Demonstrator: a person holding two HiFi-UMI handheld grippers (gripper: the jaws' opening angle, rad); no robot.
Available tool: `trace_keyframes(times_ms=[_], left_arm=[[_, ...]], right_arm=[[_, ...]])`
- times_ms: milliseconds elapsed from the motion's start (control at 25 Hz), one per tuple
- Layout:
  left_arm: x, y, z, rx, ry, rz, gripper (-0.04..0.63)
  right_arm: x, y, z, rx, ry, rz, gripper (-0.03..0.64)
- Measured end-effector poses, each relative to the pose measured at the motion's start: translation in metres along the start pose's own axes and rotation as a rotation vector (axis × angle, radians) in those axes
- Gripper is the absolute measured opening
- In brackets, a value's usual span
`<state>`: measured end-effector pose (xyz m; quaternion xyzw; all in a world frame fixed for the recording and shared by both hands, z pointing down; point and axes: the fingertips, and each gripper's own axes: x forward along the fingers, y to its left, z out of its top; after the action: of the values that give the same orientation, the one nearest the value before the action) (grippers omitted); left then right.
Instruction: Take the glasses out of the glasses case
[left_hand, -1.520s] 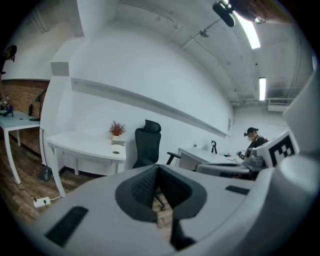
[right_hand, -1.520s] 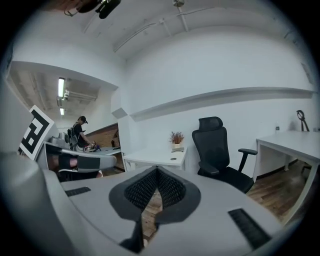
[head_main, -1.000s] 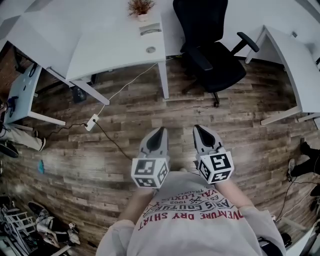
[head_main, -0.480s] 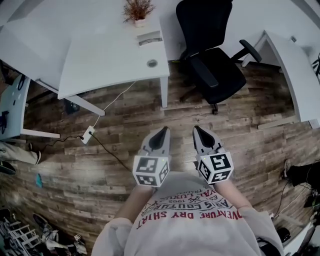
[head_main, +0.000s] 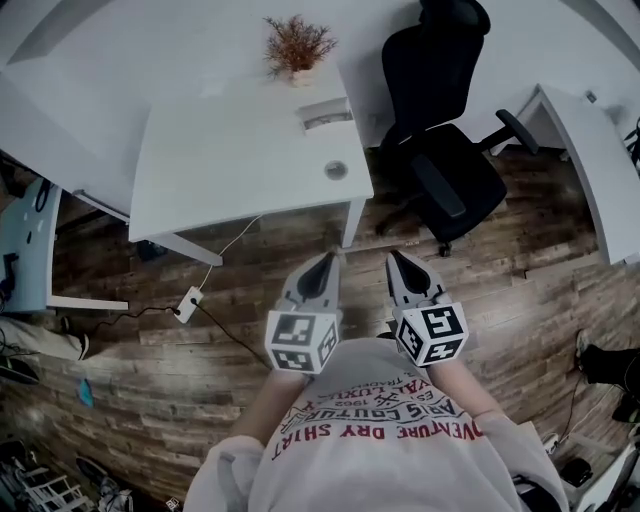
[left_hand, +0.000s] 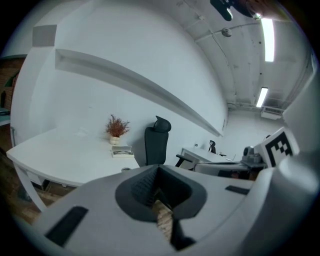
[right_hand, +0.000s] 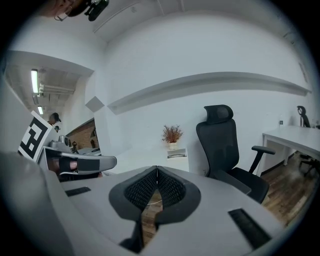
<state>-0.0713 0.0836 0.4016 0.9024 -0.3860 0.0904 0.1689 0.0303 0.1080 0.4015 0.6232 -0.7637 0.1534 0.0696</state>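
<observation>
Bright, even light fr ceiling tubes (left_hand: 263, 40); fisheye warp, dark corners.

A pale, flat, rectangular glasses case (head_main: 325, 115) lies on the far right part of the white bench (head_main: 230, 160), just near of the potted plant (head_main: 297, 48). Dark-framed glasses (right_hand: 176, 154) rest folded in it, lenses up.
</observation>
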Motion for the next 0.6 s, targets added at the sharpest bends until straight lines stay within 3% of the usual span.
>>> trace_keyframes(times_ms=[240,600], left_arm=[[0.011,0.028,0.002,-0.025,0.01,0.016,0.002],[0.048,0.074,0.018,-0.044,-0.008,0.131,0.002]], right_arm=[[0.035,0.0,0.006,-0.002,0.022,0.007,0.012],[0.109,-0.017,0.019,-0.048,0.043,0.114,0.012]])
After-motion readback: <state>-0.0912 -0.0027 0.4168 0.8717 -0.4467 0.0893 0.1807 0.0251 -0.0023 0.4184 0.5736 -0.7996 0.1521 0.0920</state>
